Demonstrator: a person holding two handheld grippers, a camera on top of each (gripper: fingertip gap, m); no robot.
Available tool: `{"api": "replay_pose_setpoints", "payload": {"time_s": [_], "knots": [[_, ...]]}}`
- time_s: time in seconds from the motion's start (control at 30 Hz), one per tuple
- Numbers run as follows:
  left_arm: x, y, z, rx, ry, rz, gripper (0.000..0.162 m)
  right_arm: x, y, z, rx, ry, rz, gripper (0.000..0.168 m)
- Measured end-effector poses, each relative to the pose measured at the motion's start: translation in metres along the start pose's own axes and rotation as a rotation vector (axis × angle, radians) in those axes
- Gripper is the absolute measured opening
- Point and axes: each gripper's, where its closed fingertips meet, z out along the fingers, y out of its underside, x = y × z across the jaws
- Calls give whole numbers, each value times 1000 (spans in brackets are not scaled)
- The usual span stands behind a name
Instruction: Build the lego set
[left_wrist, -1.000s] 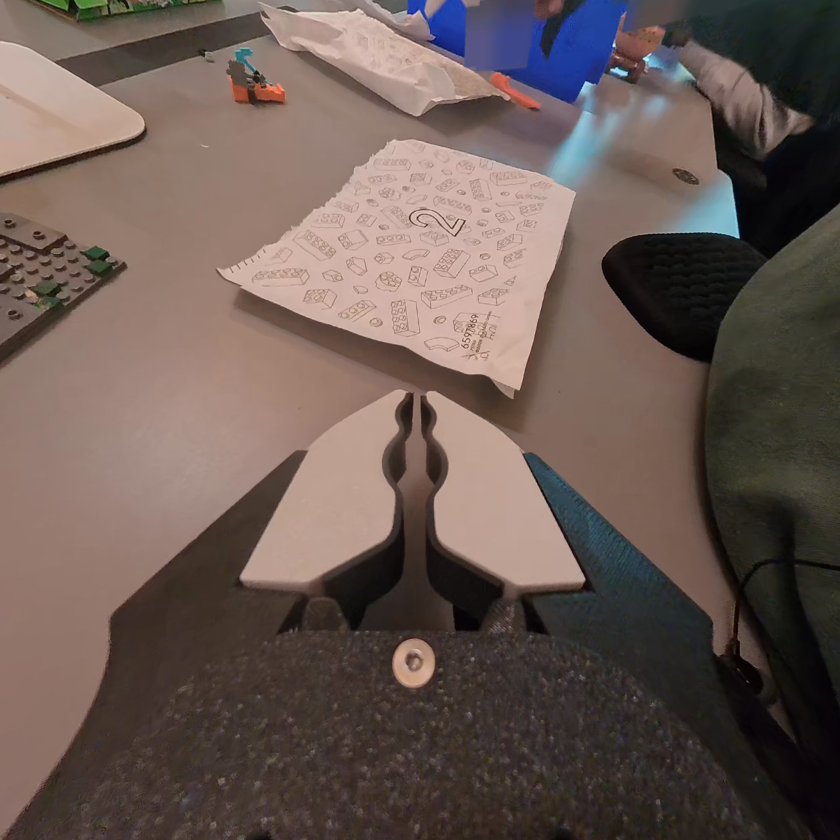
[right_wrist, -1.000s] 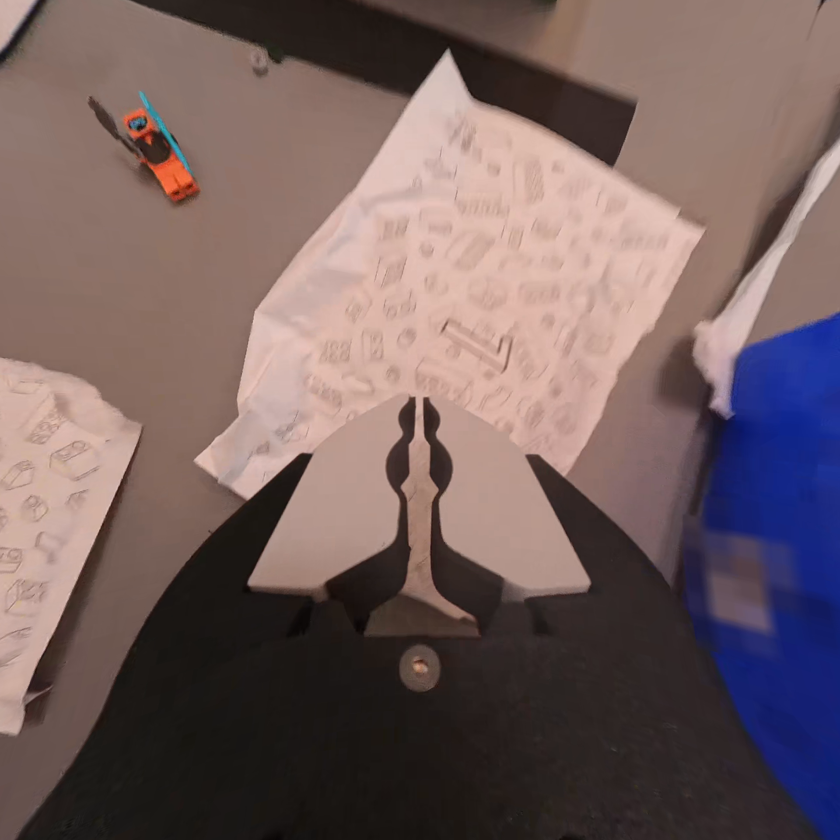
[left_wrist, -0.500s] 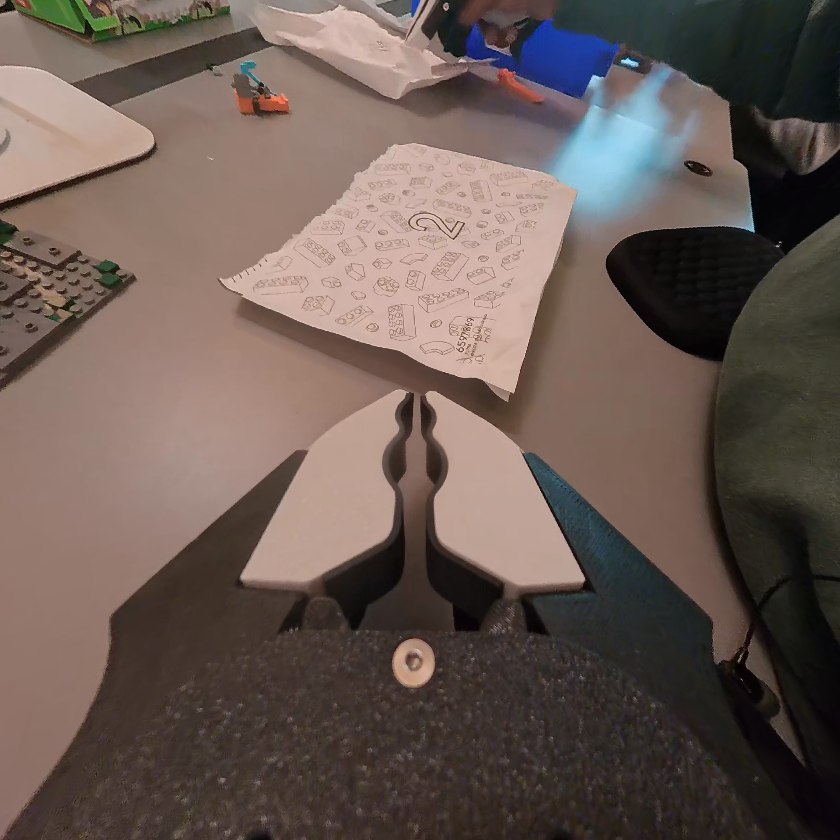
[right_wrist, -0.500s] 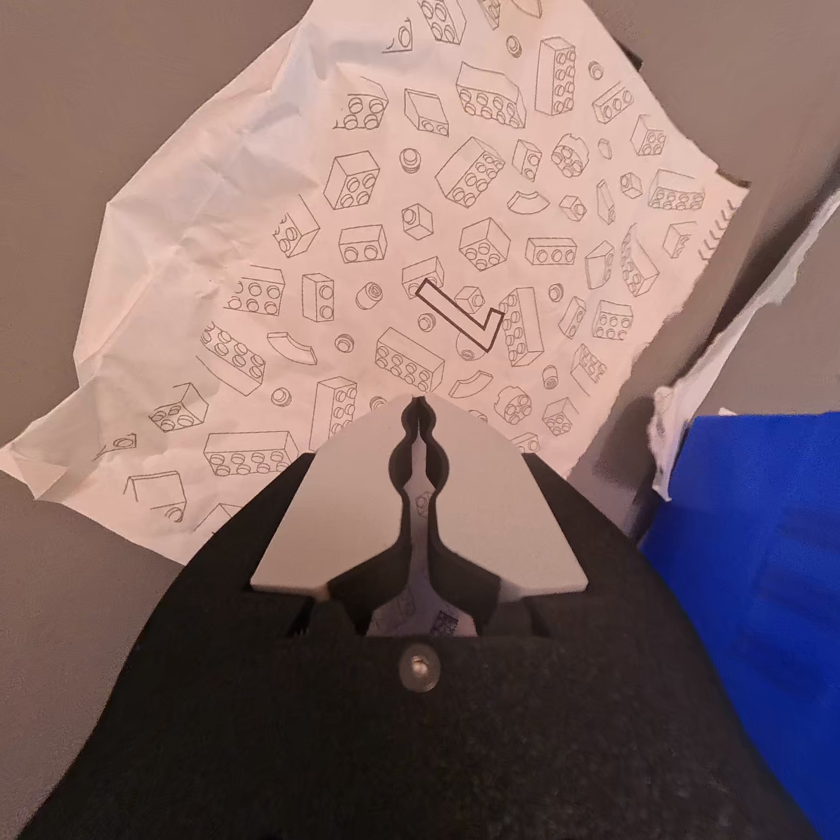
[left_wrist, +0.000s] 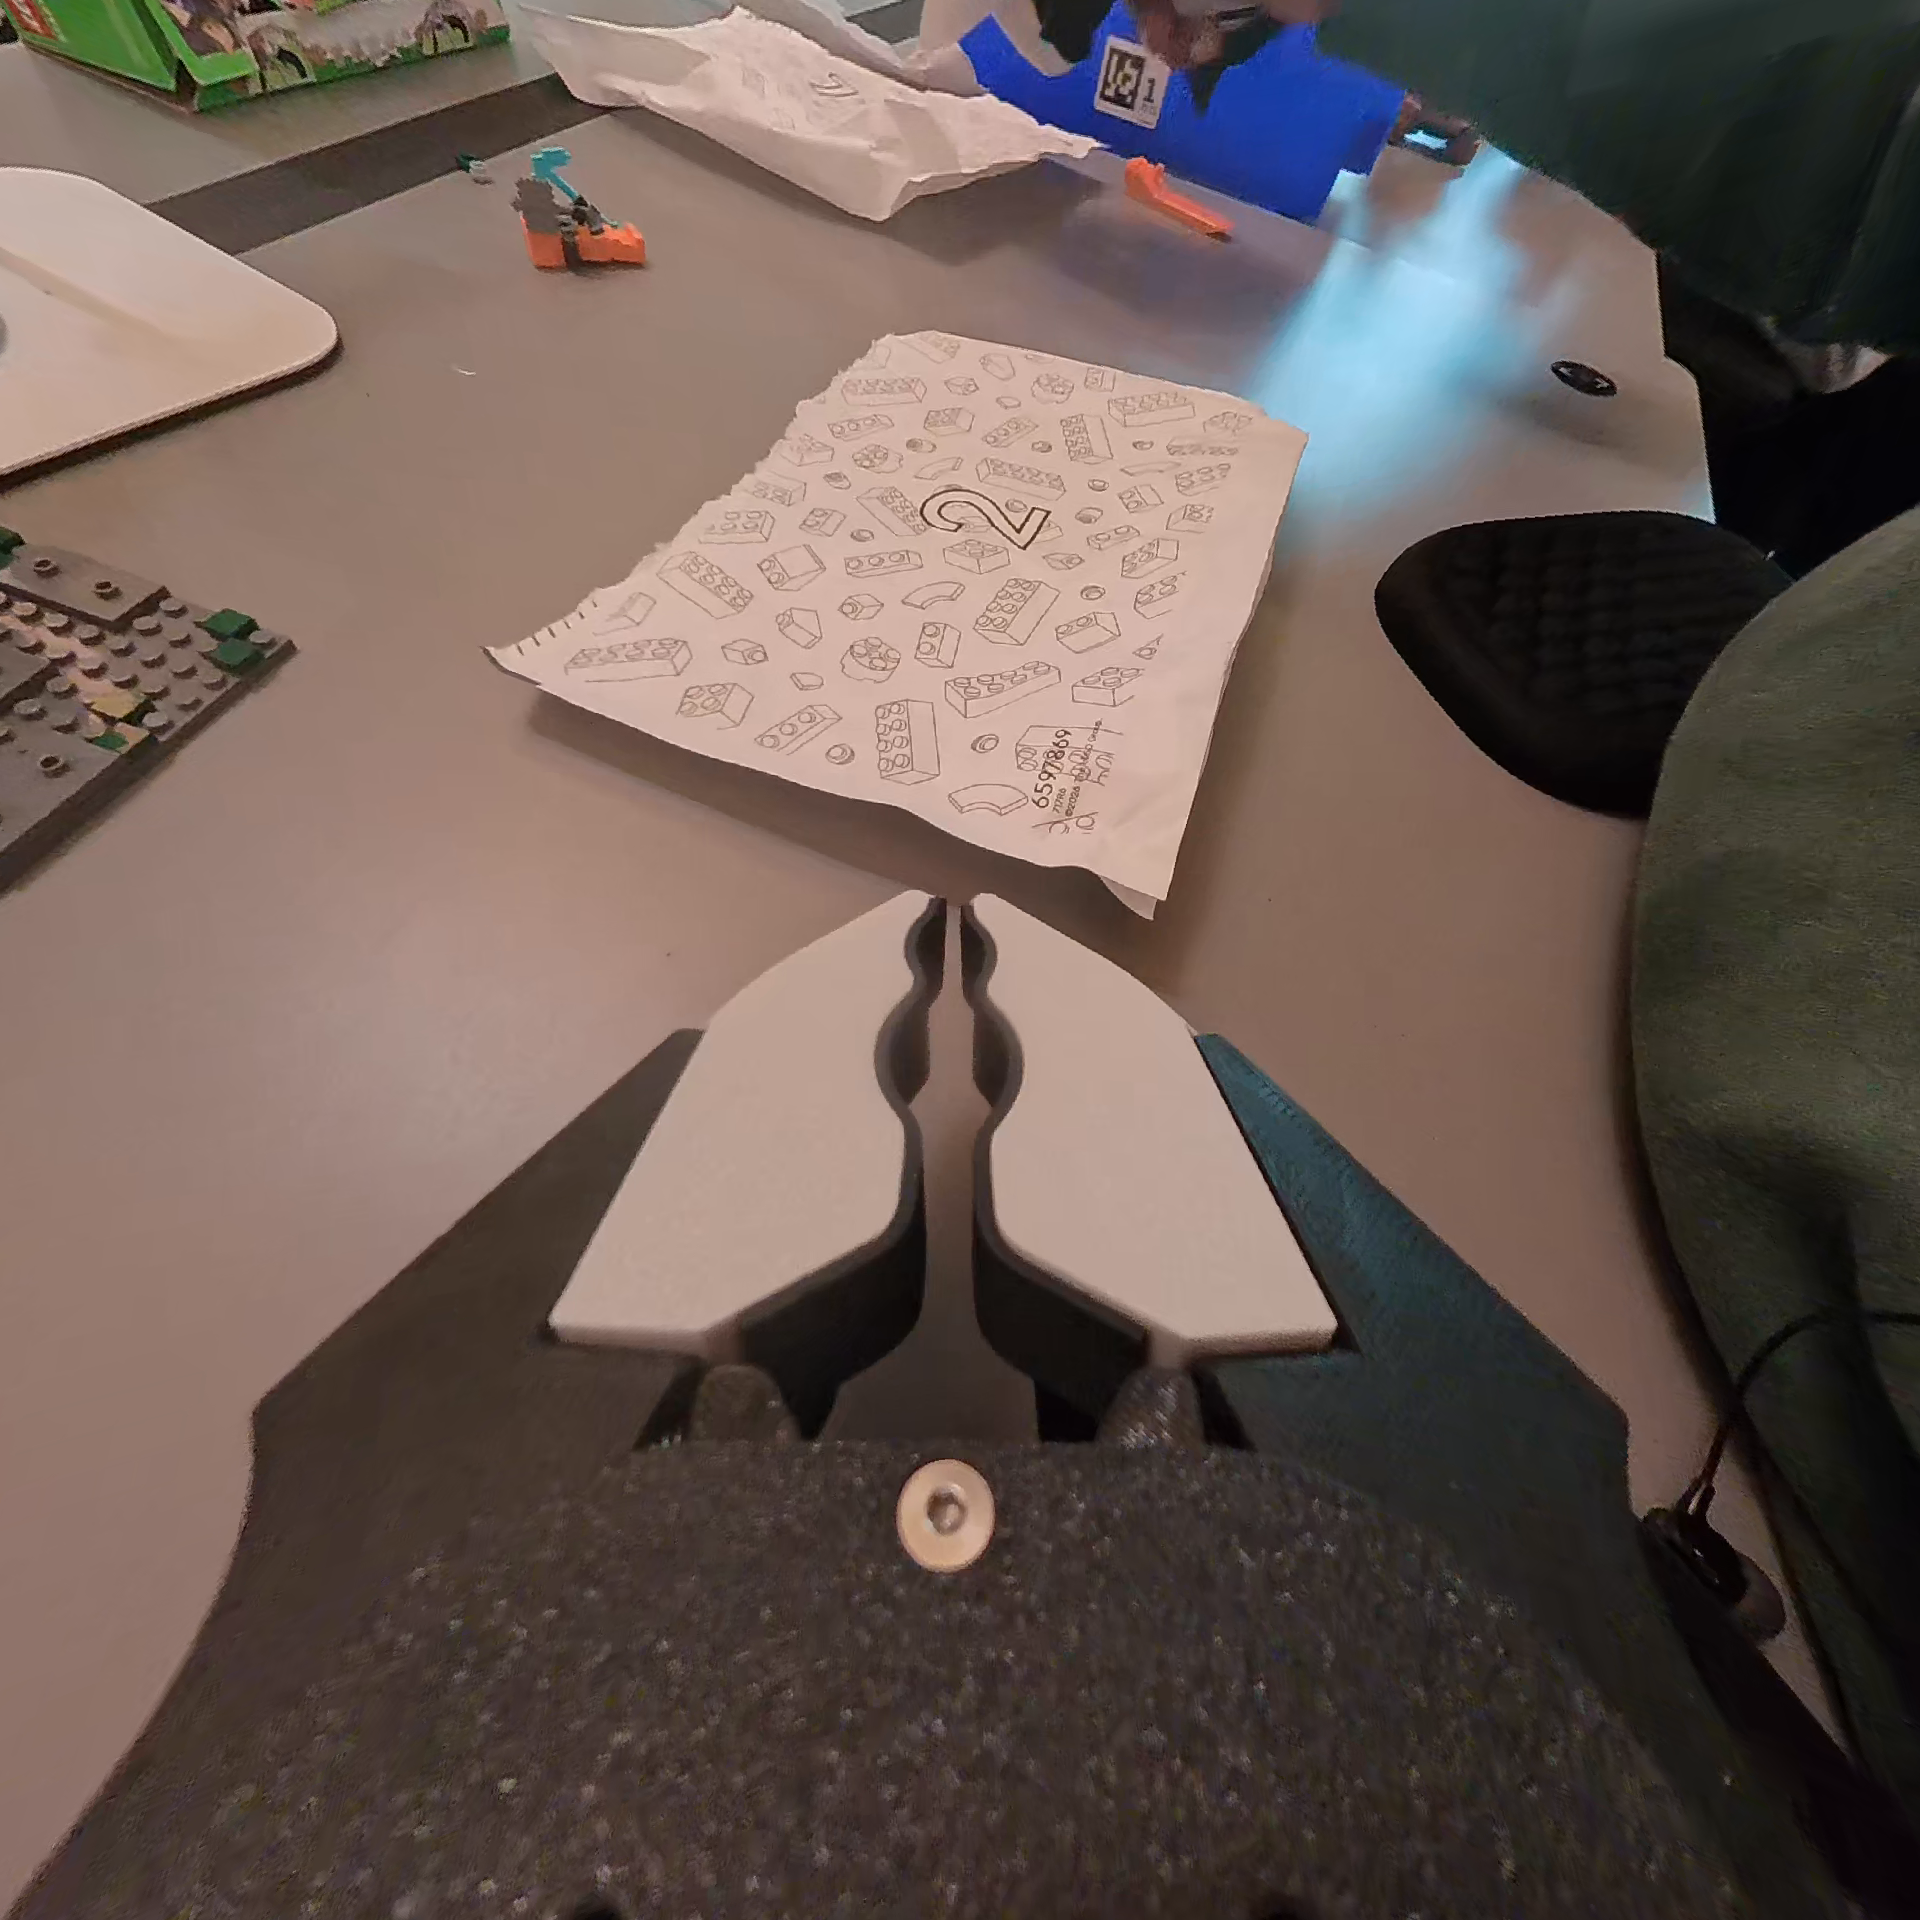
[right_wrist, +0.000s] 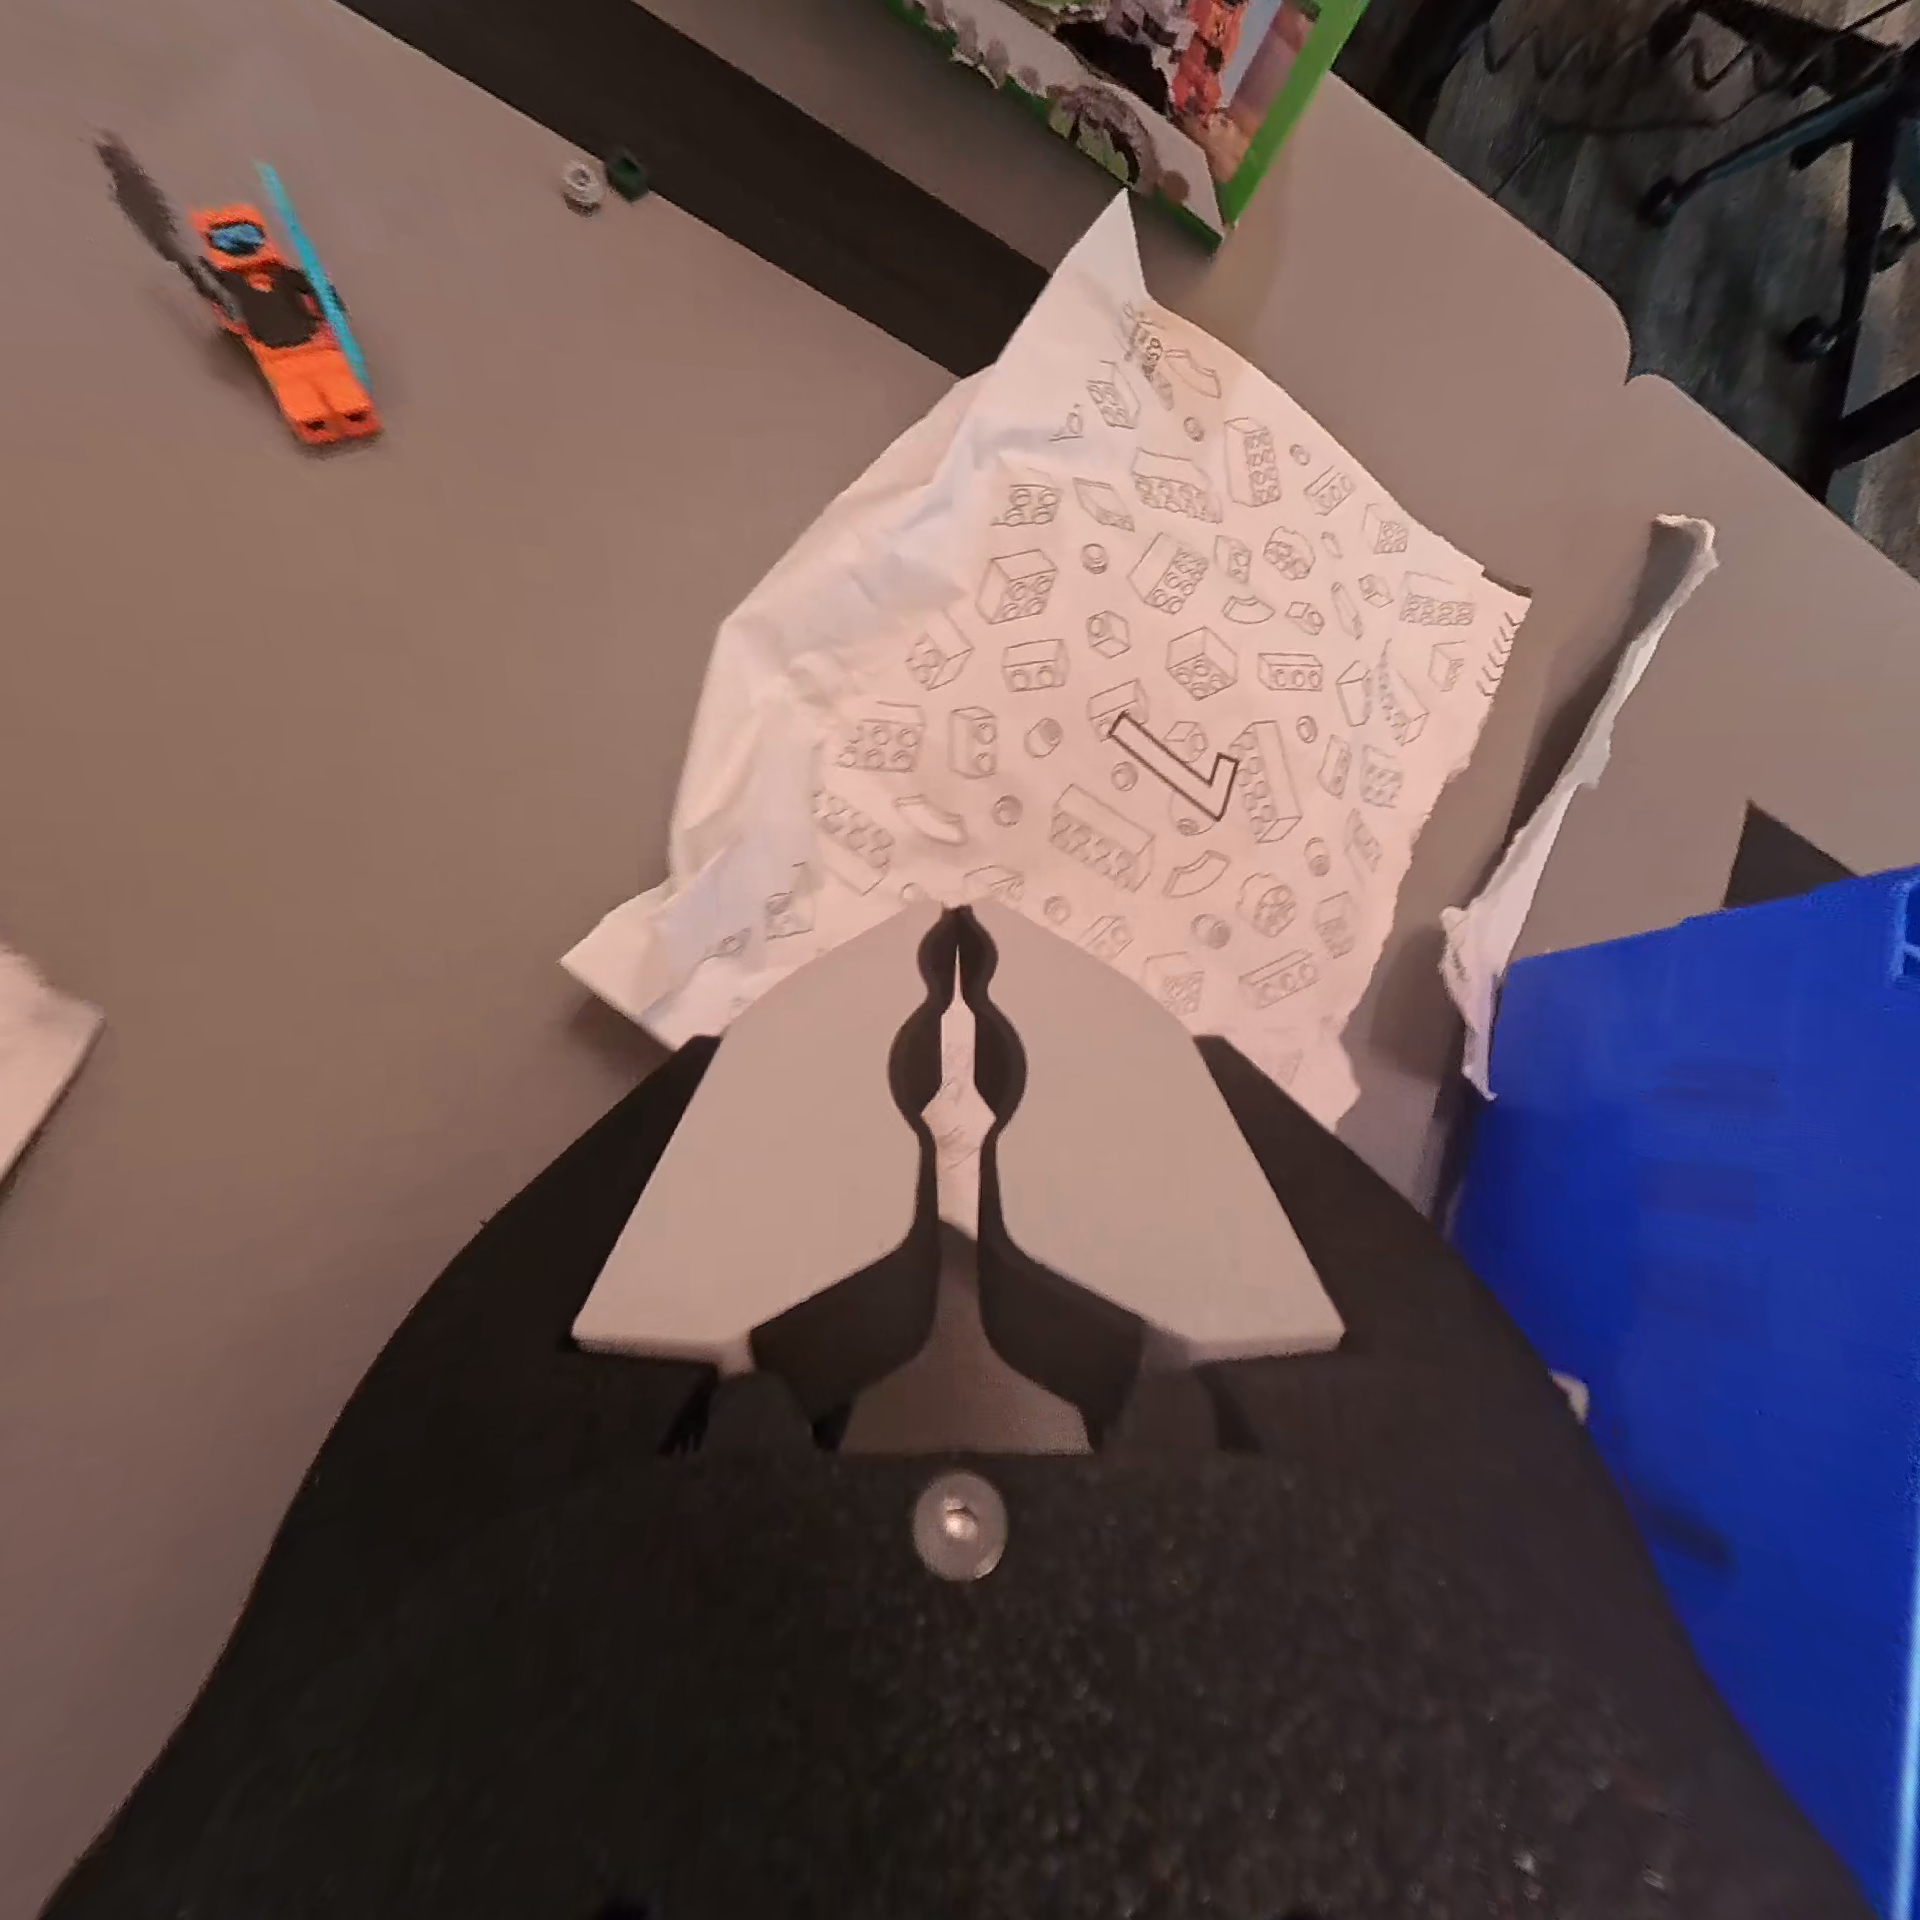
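Your right tool (right_wrist: 958, 914) has lifted, pinching torn paper bag (right_wrist: 1122, 707); left tool (left_wrist: 951, 909) stays pressed together, empty; empty bricks next.

The right hand-held gripper (right_wrist: 958, 920) hangs above the grey table (right_wrist: 364, 727), its jaws nearly closed with a sliver of gap and nothing visibly held; its tips sit over the near edge of a crumpled white paper bag (right_wrist: 1091, 727) printed with brick outlines; an orange minifigure (right_wrist: 286, 322) lies far left; a blue bin (right_wrist: 1714, 1247) stands right; a torn green box (right_wrist: 1174, 94) lies beyond.
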Motion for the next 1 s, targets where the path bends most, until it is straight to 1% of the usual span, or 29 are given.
{"api": "replay_pose_setpoints", "payload": {"time_s": [0.2,0.3,0.4,0.5,0.57,0.7,0.83,0.93,1.0], "knots": [[4,-2,-1,7,6,29,2,-28,17,-28,23,-20,52,0],[8,-5,-3,19,12,45,2,-51,31,-41,31,-77,71,3],[10,-8,-6,36,18,55,2,-88,43,-57,47,-214,101,10],[13,-11,-8,51,21,67,2,-135,55,-78,51,-433,155,22],[16,-12,-8,52,25,80,2,-160,63,-90,50,-544,190,29],[20,-12,-5,47,41,96,2,-187,77,-97,-16,-691,278,40],[23,-13,-3,42,40,109,2,-195,74,-91,-92,-830,411,42],[23,-12,-3,36,26,115,2,-208,64,-89,-139,-970,504,38],[22,-12,-3,38,19,113,2,-216,59,-87,-161,-1015,522,32]]}}
